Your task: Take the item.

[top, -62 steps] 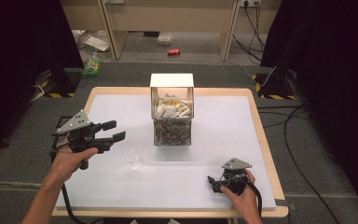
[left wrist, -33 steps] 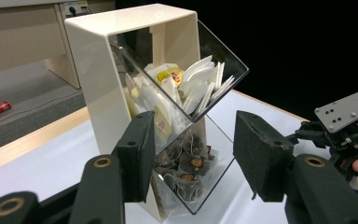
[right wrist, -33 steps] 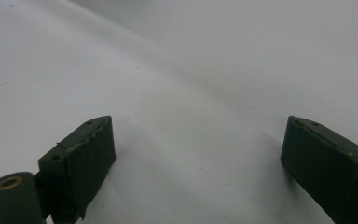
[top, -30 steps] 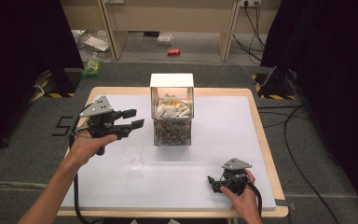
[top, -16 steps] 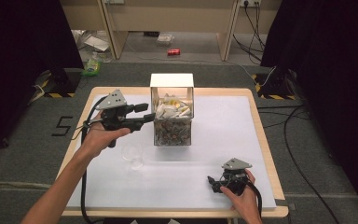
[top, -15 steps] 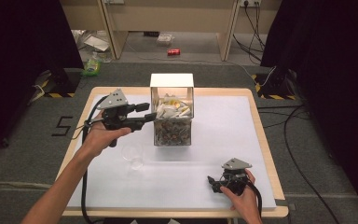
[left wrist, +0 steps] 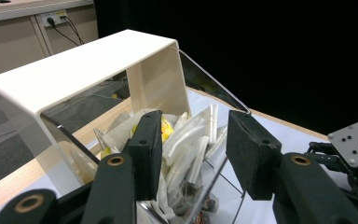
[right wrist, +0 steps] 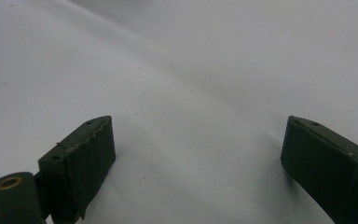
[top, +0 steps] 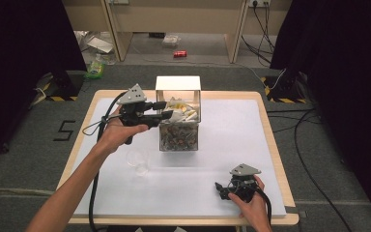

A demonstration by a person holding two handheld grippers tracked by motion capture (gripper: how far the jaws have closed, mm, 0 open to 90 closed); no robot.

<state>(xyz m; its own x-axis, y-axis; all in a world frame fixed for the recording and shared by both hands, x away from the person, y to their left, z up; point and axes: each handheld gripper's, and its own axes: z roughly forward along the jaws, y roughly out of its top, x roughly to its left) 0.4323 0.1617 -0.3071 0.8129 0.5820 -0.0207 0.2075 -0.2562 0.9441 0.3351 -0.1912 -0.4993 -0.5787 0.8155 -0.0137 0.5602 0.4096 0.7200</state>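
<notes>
A clear box (top: pixel 178 137) with a white cover (left wrist: pixel 84 65) stands mid-table. Its top part holds white packets (top: pixel 182 112), and darker small items fill the bottom. My left gripper (top: pixel 163 109) hangs level at the box's upper left edge and points into the opening. Its jaws have just been closing, and its pads touch nothing. In the left gripper view the packets (left wrist: pixel 186 140) lie just beyond the left gripper (left wrist: pixel 198 149). My right gripper (top: pixel 221 188) rests on the white mat at the front right. The right gripper (right wrist: pixel 196 154) is wide open and holds nothing.
A small clear cup (top: pixel 138 161) stands on the white mat (top: pixel 232 130) in front of the box, to its left. The wooden table edge (top: pixel 183 220) frames the mat. Cables and a red can (top: pixel 179 53) lie on the floor beyond.
My left gripper has moved right and away from the person, from the table's left side up to the box's opening. The right gripper has stayed put.
</notes>
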